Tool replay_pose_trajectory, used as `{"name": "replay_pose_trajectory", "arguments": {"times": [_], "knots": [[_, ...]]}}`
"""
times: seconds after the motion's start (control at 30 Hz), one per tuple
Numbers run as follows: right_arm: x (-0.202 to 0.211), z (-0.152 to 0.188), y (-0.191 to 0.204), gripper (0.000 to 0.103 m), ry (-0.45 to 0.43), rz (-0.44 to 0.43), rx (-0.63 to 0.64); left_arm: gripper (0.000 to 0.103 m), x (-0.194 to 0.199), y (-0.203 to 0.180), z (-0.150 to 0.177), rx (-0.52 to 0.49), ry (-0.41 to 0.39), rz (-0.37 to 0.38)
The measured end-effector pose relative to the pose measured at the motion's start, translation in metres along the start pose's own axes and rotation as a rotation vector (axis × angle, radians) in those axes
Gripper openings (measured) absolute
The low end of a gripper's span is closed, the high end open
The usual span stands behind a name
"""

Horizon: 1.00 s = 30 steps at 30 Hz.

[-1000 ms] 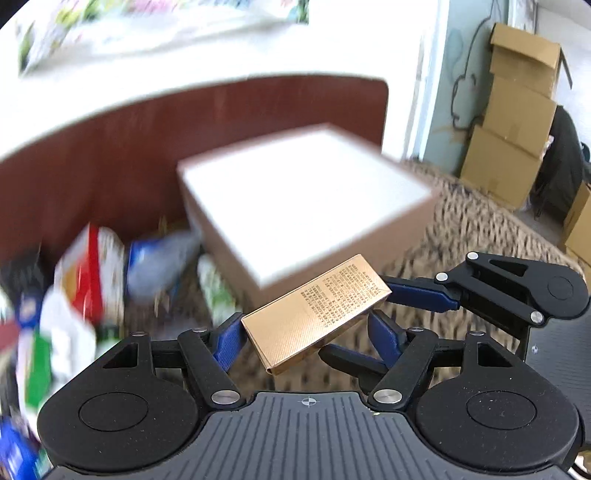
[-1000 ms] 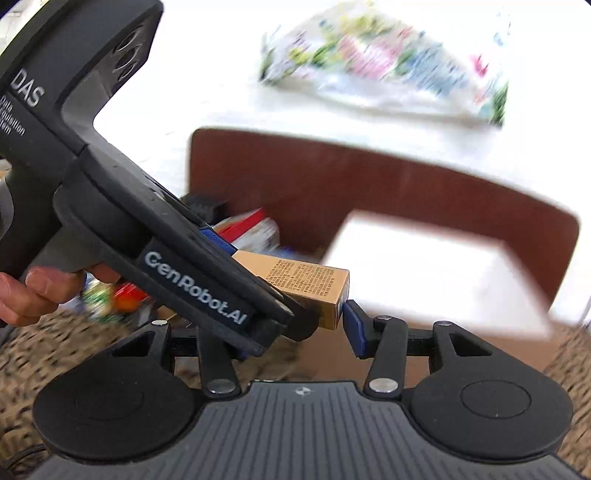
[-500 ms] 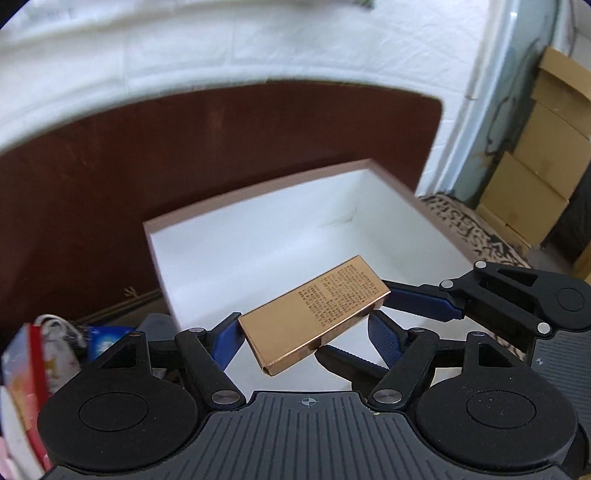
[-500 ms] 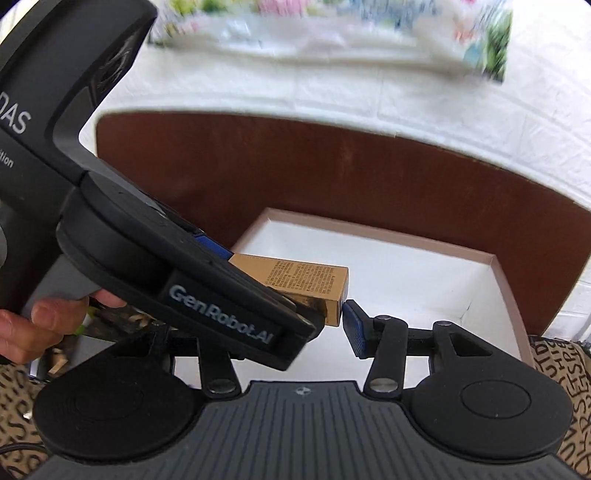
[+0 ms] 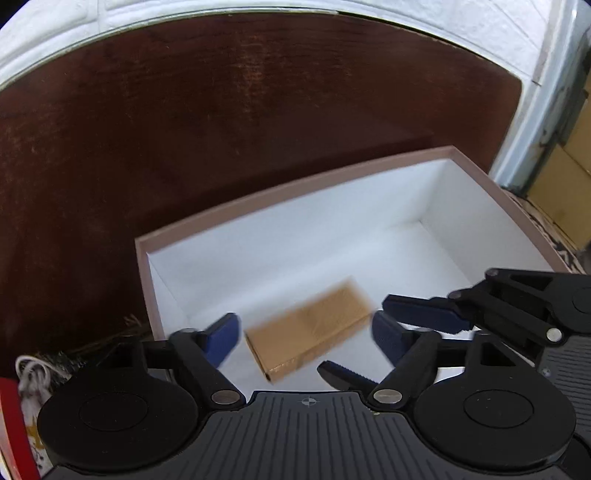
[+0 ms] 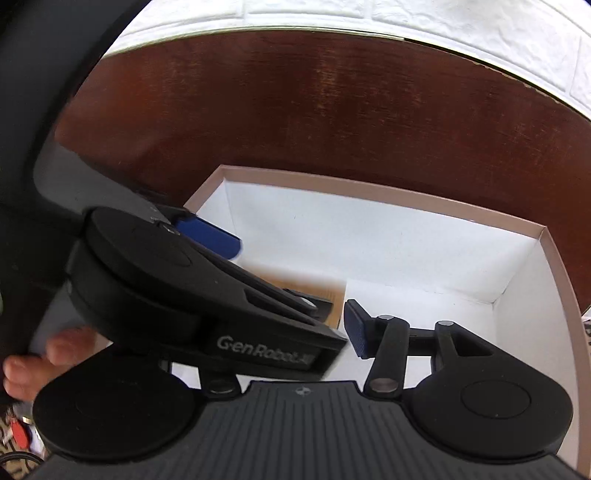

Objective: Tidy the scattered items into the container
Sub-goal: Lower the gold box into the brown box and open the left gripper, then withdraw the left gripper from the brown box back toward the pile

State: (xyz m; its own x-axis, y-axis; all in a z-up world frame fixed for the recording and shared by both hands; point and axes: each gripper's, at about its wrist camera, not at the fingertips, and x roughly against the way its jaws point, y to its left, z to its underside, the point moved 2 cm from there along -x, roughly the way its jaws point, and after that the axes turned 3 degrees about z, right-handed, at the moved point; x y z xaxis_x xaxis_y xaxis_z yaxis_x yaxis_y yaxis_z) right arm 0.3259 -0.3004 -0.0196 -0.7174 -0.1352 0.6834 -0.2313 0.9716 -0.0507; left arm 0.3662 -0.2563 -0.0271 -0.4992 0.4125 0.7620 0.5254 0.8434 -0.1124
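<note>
A gold rectangular box (image 5: 310, 328), blurred with motion, is inside the white container with a pinkish rim (image 5: 288, 188), loose between my fingers. My left gripper (image 5: 304, 334) is open over the container, its blue pads (image 5: 221, 338) apart from the box. My right gripper (image 6: 295, 325) reaches in from the right, open, its blue pad (image 6: 356, 334) clear of the box (image 6: 321, 291). The left gripper's body (image 6: 184, 295) hides most of the box and the right gripper's left finger in the right wrist view. The container's rim also shows there (image 6: 369, 188).
A dark brown wooden board (image 5: 221, 110) stands behind the container, under a white brick wall (image 6: 406, 18). A red and white packet (image 5: 18, 424) lies at the far left. Cardboard boxes (image 5: 569, 184) stand at the right. A hand (image 6: 44, 354) holds the left gripper.
Both grippers moved over the container and opened. The gold box left the left gripper's pads and dropped into the container.
</note>
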Motion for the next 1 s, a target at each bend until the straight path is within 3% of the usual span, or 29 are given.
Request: {"name": "replay_pose_trajectory", "arguments": {"times": [0.07, 0.1, 0.3, 0.7, 1.0], "knots": [[0.001, 0.0, 0.001, 0.091, -0.008, 0.02, -0.003, 0.095, 0.001, 0.002, -0.002, 0.004, -0.007, 0.004], [0.003, 0.0, 0.005, 0.094, -0.014, 0.035, 0.015, 0.095, 0.001, 0.002, -0.001, 0.003, -0.01, 0.015], [0.009, 0.001, 0.014, 0.1, -0.025, 0.089, 0.052, 0.095, 0.011, -0.003, 0.008, -0.002, -0.03, 0.034], [0.046, 0.018, 0.029, 0.102, -0.065, 0.116, 0.085, 0.095, 0.047, -0.015, 0.029, -0.006, -0.086, -0.011], [0.093, 0.031, 0.055, 0.102, -0.178, 0.141, 0.115, 0.095, 0.096, -0.024, 0.055, 0.006, -0.137, 0.011]]}}
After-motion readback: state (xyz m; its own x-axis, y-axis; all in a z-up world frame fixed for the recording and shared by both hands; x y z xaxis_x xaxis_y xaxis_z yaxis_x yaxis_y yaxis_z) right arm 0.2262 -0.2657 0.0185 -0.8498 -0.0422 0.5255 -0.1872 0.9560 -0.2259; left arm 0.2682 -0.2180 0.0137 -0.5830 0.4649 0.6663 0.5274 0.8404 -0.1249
